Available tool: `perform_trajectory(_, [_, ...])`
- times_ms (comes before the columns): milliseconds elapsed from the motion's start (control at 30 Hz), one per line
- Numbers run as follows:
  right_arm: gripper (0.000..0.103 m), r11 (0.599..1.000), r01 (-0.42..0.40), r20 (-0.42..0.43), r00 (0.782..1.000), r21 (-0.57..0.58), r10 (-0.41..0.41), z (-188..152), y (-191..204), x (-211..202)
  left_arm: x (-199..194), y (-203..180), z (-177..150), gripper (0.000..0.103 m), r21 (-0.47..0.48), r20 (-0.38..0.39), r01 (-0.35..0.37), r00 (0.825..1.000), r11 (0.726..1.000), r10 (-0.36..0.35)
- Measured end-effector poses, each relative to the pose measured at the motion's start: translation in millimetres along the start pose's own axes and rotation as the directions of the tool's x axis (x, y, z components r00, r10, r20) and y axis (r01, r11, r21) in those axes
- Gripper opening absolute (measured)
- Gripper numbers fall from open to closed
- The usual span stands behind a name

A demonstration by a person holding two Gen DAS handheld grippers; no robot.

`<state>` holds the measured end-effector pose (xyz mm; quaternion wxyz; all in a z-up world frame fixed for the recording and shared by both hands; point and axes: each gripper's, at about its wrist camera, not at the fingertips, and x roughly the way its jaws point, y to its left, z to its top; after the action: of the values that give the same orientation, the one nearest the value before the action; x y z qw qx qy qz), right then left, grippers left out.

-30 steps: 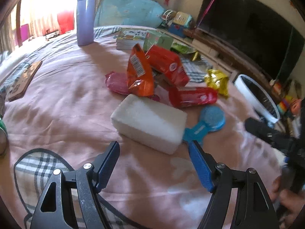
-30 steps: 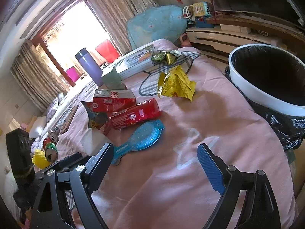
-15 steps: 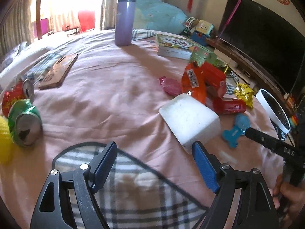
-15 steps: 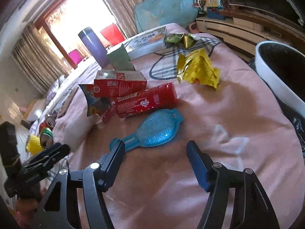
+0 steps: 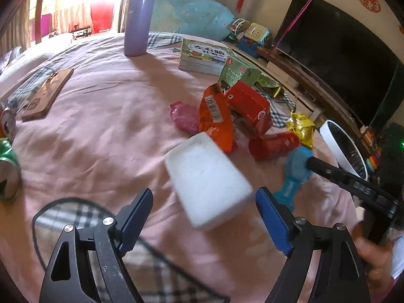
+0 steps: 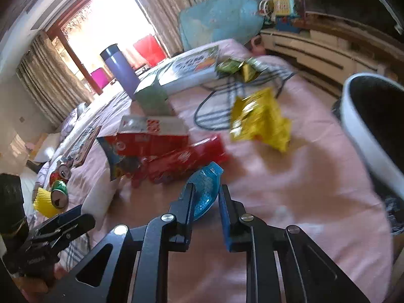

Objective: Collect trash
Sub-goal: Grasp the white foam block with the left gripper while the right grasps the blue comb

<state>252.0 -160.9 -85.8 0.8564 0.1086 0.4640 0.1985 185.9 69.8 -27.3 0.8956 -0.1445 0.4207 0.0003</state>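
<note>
On the pink bedspread lies trash: an orange wrapper, a red carton, a red packet, a yellow foil bag and a white foam block. My left gripper is open, with the foam block's near end between its fingers. My right gripper has closed around the blue plastic brush; it also shows in the left wrist view. A white bin with a black liner stands at the right.
A purple flask, a stack of books, a green carton, a wooden board and crushed cans also lie on the bed. A television stands beyond the bed's right edge.
My right gripper has moved forward and closed on the blue brush. My left gripper has swung right again, bringing the foam block between its fingers.
</note>
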Motion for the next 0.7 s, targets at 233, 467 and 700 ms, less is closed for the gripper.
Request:
perform_trajectory(233, [0.023,0.996,-0.044,0.0,0.999,0.082,0.044,4,-24,0,38,-10,8,0.064,0.029,-0.035,-0.038,0.999,0.999,0.039])
perform_trajectory(467, [0.057,0.996,-0.061,-0.031,0.998,0.066,0.063,0,-9,20,32,-1,4,0.06,0.024,-0.011,0.005,1.0,1.0,-0.005])
perform_trajectory(700, [0.02,0.997,-0.075,-0.002,0.997,0.011,0.075,-6,3,7,11,-17,-10,0.059,0.064,0.009,0.078,0.997,0.995,-0.079])
